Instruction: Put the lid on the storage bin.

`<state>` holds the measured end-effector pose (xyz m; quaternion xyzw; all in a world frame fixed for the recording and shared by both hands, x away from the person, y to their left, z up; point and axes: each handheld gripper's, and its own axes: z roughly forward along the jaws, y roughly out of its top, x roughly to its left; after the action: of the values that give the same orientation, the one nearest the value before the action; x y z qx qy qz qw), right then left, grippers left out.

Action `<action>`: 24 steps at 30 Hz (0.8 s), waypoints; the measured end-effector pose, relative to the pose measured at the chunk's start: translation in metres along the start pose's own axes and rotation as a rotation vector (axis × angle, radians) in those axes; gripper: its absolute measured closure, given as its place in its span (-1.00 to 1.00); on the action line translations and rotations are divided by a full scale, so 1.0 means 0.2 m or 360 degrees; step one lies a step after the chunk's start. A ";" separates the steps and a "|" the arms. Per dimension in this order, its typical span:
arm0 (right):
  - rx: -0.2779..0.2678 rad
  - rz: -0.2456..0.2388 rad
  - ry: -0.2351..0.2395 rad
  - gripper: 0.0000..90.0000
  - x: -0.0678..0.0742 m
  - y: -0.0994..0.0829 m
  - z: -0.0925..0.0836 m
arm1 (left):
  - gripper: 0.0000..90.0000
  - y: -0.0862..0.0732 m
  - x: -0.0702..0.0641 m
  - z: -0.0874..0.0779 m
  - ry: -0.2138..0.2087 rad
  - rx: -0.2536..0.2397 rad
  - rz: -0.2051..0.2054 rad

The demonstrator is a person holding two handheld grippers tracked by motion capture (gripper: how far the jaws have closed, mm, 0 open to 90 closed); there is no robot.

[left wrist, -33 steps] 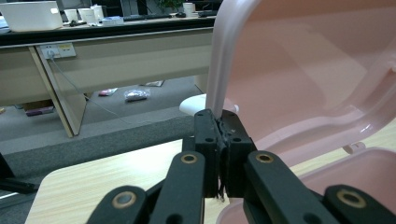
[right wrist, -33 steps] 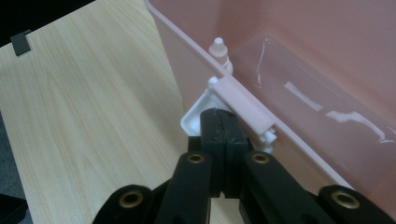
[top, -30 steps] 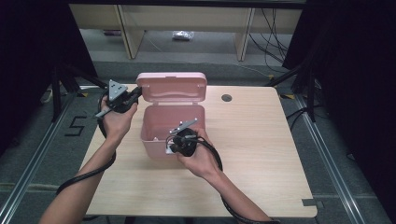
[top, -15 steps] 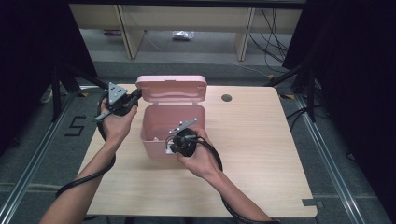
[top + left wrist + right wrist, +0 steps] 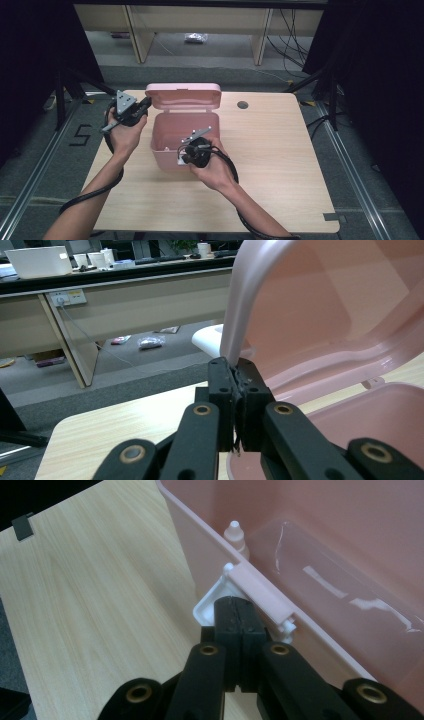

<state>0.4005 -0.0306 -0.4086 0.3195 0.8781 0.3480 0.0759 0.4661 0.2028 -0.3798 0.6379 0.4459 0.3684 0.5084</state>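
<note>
A pink plastic storage box stands near the middle of the wooden bench, its hinged lid raised upright. The left gripper reaches in from the box's left, fingers clenched on the lid's edge. The right gripper, at the near wall, clamps the white front latch; a small dropper bottle sits inside.

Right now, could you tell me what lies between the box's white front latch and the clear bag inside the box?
In the right gripper view, the pink front wall stands between the white latch and the clear bag; a small white dropper bottle sits just inside it.
</note>
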 end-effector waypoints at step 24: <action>-0.0308 0.0224 -0.0091 1.00 -0.19 0.00 -0.20 | 0.93 -0.03 -0.02 -0.04 -0.0003 0.0007 0.0001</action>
<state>0.4151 -0.0761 -0.3827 0.3812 0.8133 0.4264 0.1067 0.4563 0.2022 -0.3838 0.6395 0.4460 0.3671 0.5073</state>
